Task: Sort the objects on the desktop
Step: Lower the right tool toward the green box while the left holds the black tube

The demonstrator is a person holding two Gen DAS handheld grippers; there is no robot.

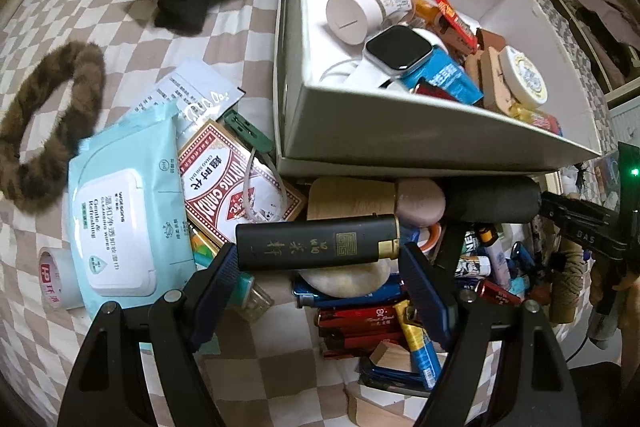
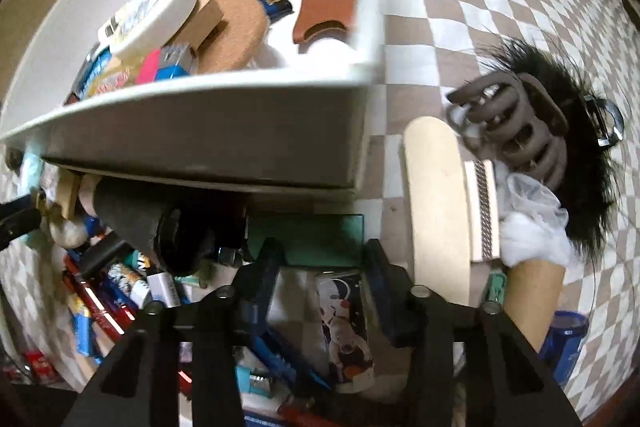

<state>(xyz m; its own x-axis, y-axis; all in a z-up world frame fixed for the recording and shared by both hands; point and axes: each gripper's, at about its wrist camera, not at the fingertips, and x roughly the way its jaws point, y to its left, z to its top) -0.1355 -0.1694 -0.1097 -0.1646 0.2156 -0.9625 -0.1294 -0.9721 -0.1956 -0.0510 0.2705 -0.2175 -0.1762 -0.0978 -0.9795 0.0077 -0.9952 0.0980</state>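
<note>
The left tool (image 1: 318, 263) pinches a black lighter (image 1: 316, 243) crosswise between its blue pads, above a heap of lighters and small things on the checked bench (image 1: 132, 23). A white box (image 1: 420, 143) just beyond holds a watch (image 1: 398, 51), a tin (image 1: 524, 77) and packets. Wipes (image 1: 120, 211) and cards (image 1: 236, 187) lie to the left. The right tool (image 2: 320, 259) hangs spread over a picture card (image 2: 344, 323), holding nothing; a hair claw (image 2: 516, 131) lies to its right.
</note>
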